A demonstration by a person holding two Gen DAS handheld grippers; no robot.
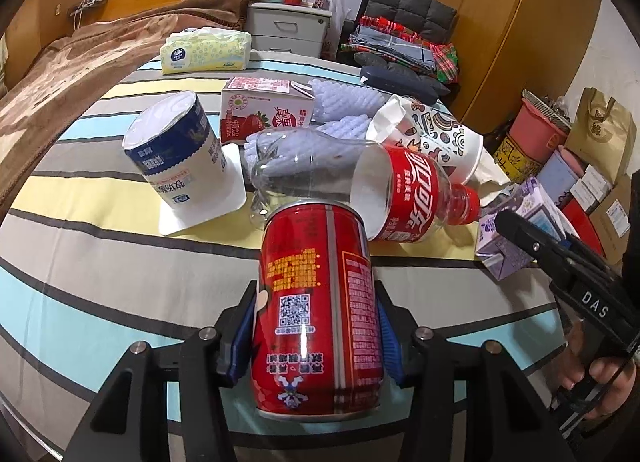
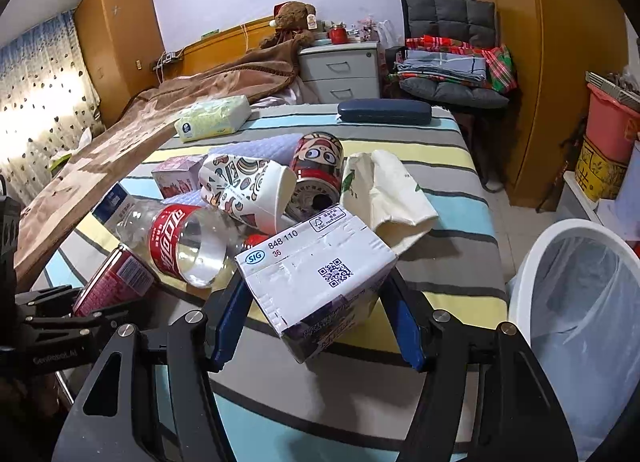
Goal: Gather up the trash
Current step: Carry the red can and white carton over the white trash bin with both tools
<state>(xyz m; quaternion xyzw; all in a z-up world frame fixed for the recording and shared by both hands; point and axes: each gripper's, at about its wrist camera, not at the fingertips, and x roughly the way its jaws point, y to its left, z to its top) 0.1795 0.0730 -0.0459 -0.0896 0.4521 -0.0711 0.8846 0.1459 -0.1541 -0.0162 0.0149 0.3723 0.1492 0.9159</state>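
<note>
My left gripper is shut on a red can, held upside down over the striped bedspread; the can also shows in the right wrist view. My right gripper is shut on a purple and white drink carton, also seen in the left wrist view. Trash lies ahead: an empty cola bottle, a patterned paper cup, a cartoon can, a strawberry milk carton, a yogurt cup and a crumpled paper bag.
A white bin with a clear liner stands right of the bed. A tissue pack and a dark blue case lie at the far end. A brown blanket covers the left. A nightstand, chair and wardrobe stand behind.
</note>
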